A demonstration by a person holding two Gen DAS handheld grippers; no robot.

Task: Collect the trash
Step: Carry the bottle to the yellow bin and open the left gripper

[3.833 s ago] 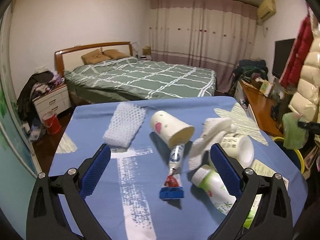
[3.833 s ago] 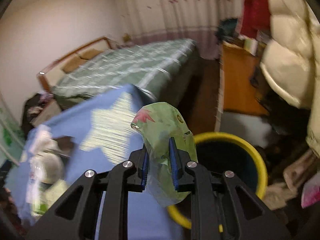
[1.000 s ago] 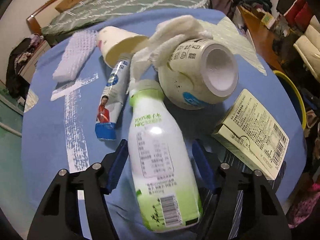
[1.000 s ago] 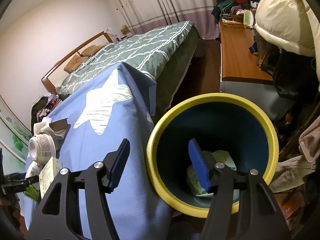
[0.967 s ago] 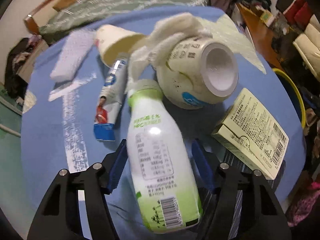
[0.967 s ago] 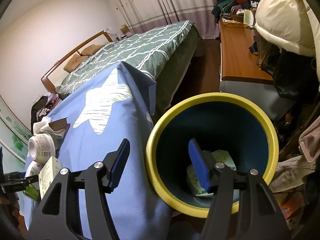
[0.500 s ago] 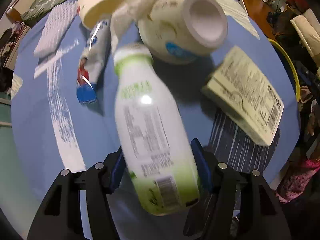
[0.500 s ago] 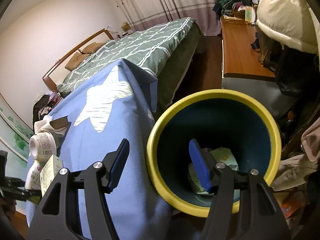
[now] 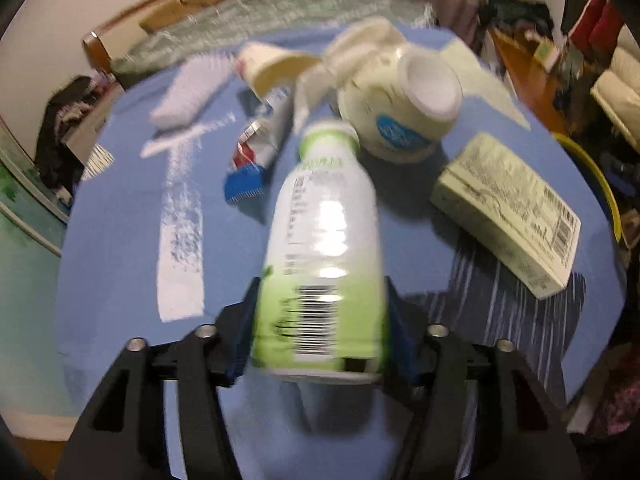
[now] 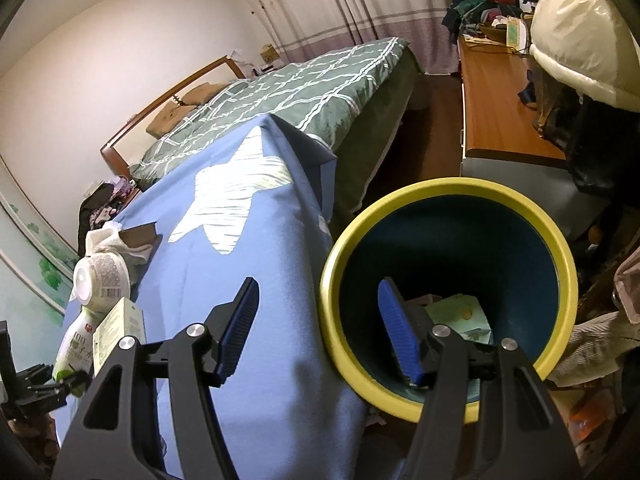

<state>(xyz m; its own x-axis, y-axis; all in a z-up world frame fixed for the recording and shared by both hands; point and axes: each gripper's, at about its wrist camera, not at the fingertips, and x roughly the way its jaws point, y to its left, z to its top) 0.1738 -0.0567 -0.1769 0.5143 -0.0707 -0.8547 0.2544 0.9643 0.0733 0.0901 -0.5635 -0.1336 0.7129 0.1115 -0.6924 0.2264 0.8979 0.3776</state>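
On the blue tablecloth [image 9: 120, 240], going left to right in the left wrist view, we see a white foam pad [image 9: 188, 92], a paper cup [image 9: 272, 66] on its side, a squeezed tube [image 9: 260, 140], then the white-and-green bottle [image 9: 324, 256] in the middle. Our left gripper [image 9: 320, 340] has just been closing, and its blue pads now press on the bottle's lower body from both sides; the picture is blurred, so we cannot tell if the bottle is lifted clear of the cloth. Beyond its cap lies a round white tub [image 9: 400, 108] with a crumpled tissue [image 9: 348, 48] against it, and to the right a pale carton [image 9: 508, 212] lies flat.

In the right wrist view our right gripper [image 10: 320, 332] hangs spread and empty, one pad over the cloth, the other over the yellow-rimmed bin [image 10: 452, 188], which stands just beside the table and holds a green wrapper [image 10: 460, 316].
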